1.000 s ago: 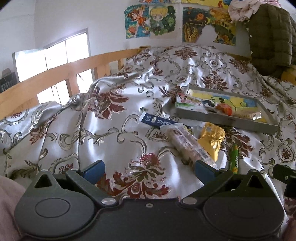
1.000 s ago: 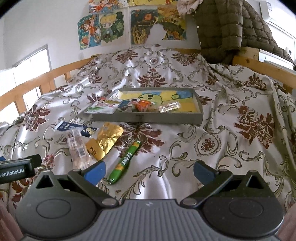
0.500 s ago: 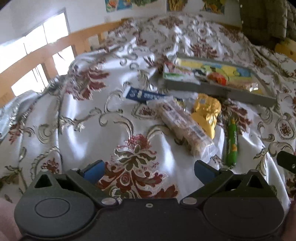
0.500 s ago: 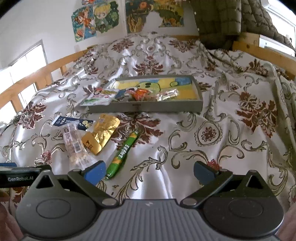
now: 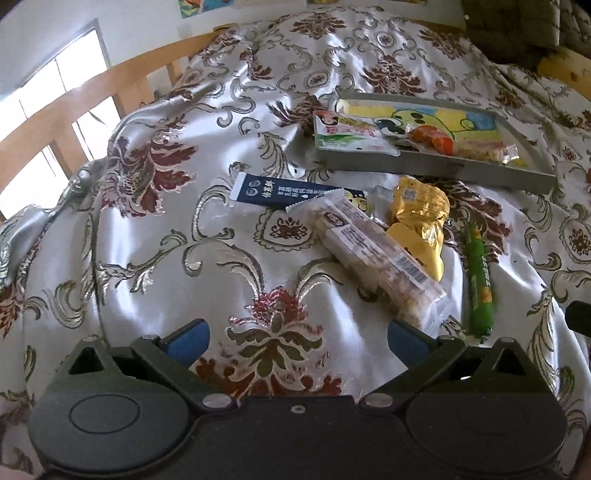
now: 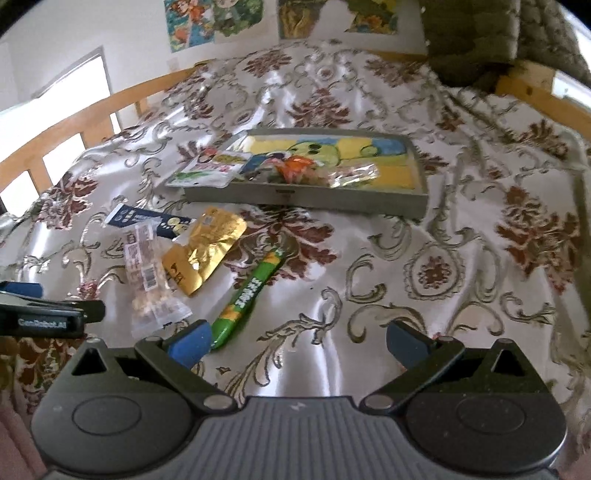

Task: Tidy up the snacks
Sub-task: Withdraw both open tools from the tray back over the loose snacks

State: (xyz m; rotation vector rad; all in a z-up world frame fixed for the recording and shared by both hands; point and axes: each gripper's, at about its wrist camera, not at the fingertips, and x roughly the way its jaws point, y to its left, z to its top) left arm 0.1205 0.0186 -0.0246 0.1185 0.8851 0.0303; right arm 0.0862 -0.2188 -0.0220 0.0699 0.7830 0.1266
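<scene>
A grey tray [image 5: 517,175] [image 6: 413,205] with a cartoon bottom lies on the bed and holds a white-green pouch [image 5: 351,134] [image 6: 210,168], an orange snack [image 5: 432,138] and a clear wrapper [image 6: 354,175]. In front of it lie a dark blue packet [image 5: 273,190] [image 6: 147,218], a clear biscuit pack [image 5: 373,254] [image 6: 147,273], a gold pouch [image 5: 421,218] [image 6: 207,251] and a green stick [image 5: 480,280] [image 6: 251,291]. My left gripper [image 5: 297,338] is open, its right finger close to the biscuit pack's near end. My right gripper [image 6: 295,339] is open, its left finger by the green stick's near end.
The floral satin bedspread [image 5: 166,240] is wrinkled. A wooden bed rail [image 5: 74,114] [image 6: 74,118] runs along the left, with a window behind. A dark green jacket [image 6: 480,33] hangs at the back right. The left gripper's body [image 6: 48,317] shows in the right wrist view.
Both grippers have moved forward and tilted down toward the loose snacks, which now look larger and closer. Both stay open. No snack has moved.
</scene>
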